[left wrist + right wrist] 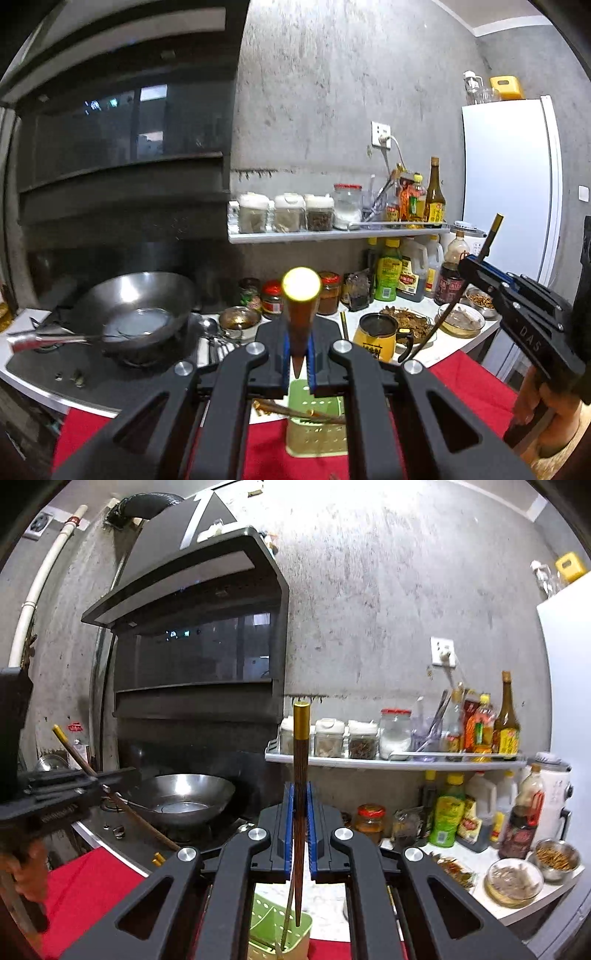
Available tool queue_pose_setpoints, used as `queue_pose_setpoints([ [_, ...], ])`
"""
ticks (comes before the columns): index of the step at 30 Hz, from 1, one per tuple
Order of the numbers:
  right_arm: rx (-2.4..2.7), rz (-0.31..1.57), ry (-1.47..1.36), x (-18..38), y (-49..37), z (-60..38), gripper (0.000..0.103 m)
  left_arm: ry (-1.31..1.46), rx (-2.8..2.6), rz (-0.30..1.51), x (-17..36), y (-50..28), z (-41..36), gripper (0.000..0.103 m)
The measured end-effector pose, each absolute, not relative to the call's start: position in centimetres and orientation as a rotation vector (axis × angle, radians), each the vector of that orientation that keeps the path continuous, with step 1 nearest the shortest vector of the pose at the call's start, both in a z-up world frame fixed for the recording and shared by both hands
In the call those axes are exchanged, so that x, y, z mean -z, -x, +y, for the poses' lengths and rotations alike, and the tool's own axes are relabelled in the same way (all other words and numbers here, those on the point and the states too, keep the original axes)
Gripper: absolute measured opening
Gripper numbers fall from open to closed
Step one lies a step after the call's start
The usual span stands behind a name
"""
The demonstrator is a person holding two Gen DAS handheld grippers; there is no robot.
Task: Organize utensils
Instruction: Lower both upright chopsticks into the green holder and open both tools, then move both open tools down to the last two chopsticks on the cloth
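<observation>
Both grippers are pinching chopsticks above a red-covered table (pixel 476 387). Left gripper (pixel 299 363) has its blue-padded jaws pressed together on a dark brown wooden chopstick with a gold cap (pixel 300 317), which points almost straight at the camera, its capped end glaring bright. Right gripper (pixel 301 834) is likewise closed on a second dark wooden gold-capped chopstick (pixel 301 775), held nearly upright, its lower tip reaching down into a pale green perforated plastic utensil holder (pixel 258 919). That holder (pixel 316 424) stands on the red cloth just below both grippers, with a few more chopsticks lying across its top. Behind sit a steel wok (pixel 136 314) on the stove, a yellow mug (pixel 376 338), and a wall shelf (pixel 332 234) of spice jars and bottles.
</observation>
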State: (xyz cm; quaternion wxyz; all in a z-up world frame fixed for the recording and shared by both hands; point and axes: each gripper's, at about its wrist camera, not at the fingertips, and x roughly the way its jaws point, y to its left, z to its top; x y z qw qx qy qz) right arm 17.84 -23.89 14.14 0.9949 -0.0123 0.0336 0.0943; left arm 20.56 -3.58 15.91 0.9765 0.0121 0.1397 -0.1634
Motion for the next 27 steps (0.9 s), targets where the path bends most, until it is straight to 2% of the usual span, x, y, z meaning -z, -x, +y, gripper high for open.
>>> queue_pose_setpoints([
  [14,-0.245,0.288,-0.004,-7.9,-23.1,-23.2,0.009,-0.069,0.414,0.542,-8.0,-26.8,-6.4,0.006],
  [15,-0.246,0.301,-0.002,-7.8,-23.2,-23.2,0.011,-0.072,0.414,0.555,-7.7,-27.1,-6.6,0.006],
  [16,-0.246,0.307,-0.001,-7.9,-23.1,-23.1,0.024,-0.073,0.407,0.555,-7.6,-27.1,-6.6,0.006],
  [18,-0.237,0.286,-0.002,-8.4,-22.3,-23.3,0.042,-0.074,0.393,0.527,-8.1,-26.6,-6.3,0.007],
  [20,-0.229,0.258,0.001,-9.5,-21.0,-23.7,0.043,-0.067,0.385,0.483,-9.3,-25.5,-5.8,0.019],
  [21,-0.224,0.248,0.001,-10.0,-20.5,-23.9,0.043,-0.063,0.368,0.456,-10.1,-24.7,-5.3,0.034],
  [26,-0.203,0.21,0.013,-11.9,-15.9,-24.8,0.043,-0.079,0.302,0.384,-12.4,-20.7,-3.6,0.042],
  [27,-0.2,0.209,0.021,-11.9,-14.8,-24.9,0.043,-0.083,0.283,0.386,-12.5,-19.9,-3.3,0.046],
])
